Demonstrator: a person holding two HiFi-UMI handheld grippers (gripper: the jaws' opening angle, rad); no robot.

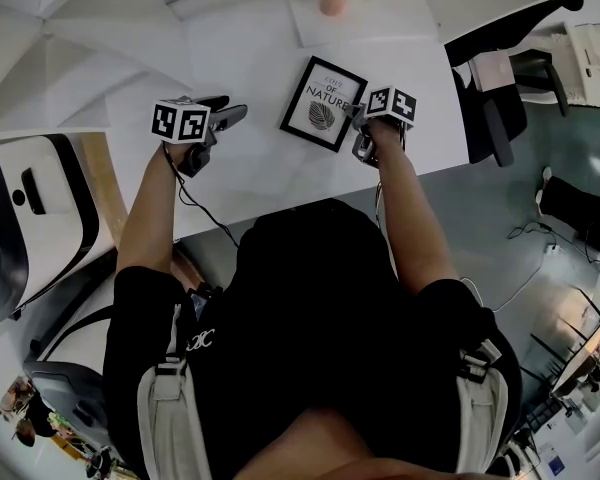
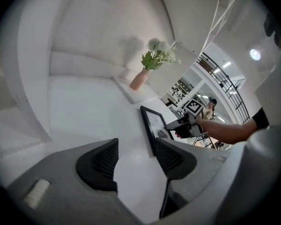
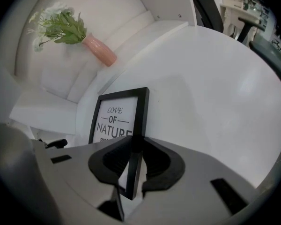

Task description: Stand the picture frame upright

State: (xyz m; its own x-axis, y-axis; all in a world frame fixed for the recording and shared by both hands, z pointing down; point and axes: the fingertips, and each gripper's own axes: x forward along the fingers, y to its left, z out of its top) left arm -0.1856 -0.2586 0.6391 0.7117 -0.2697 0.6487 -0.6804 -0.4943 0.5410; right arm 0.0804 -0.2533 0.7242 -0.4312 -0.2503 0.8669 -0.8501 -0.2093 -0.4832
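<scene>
R gripper [image 3: 133, 154] has both jaws pressed on the right edge of the picture frame [image 3: 113, 118], black w/ "LOVE OF NATURE" print. Frame is on a white table [image 3: 210, 88]. Pink vase [image 3: 99, 50] w/ flowers is at back left, well apart.

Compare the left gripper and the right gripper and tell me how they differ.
The right gripper has its jaws closed on an edge of the picture frame. The left gripper has its jaws apart, with only the white table showing between them. The right gripper touches the frame, while the left gripper sits off to the frame's left, clear of it. Both are grey with black ribbed jaws, held over the same table.
</scene>
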